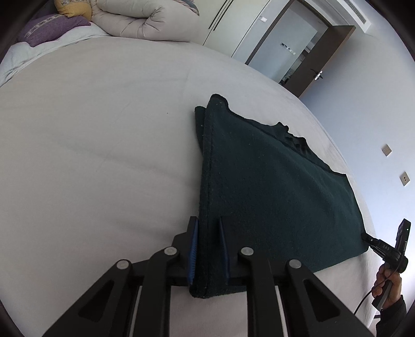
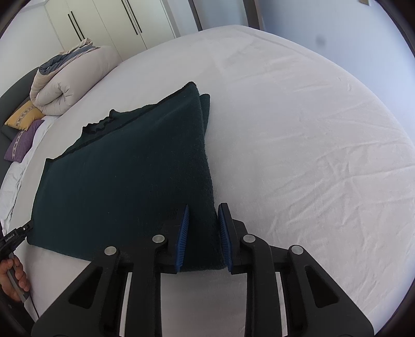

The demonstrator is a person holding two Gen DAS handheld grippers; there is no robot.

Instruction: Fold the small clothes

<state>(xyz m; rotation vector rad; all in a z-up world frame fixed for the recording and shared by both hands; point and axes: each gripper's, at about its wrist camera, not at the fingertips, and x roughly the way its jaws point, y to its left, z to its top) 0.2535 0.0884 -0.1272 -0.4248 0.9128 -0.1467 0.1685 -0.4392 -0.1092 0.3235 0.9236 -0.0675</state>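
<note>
A dark green knit garment lies folded on the white bed, its ribbed collar toward the far side. My left gripper is shut on the garment's near left corner, cloth pinched between the blue pads. My right gripper is shut on the near right corner of the same garment. The held edge stretches between the two grippers, slightly raised off the sheet. The right gripper also shows at the far right of the left wrist view, and the left gripper at the left edge of the right wrist view.
White bed sheet spreads wide around the garment, also in the right wrist view. A rolled beige duvet and purple and yellow pillows sit at the head of the bed. A wardrobe and an open door stand beyond.
</note>
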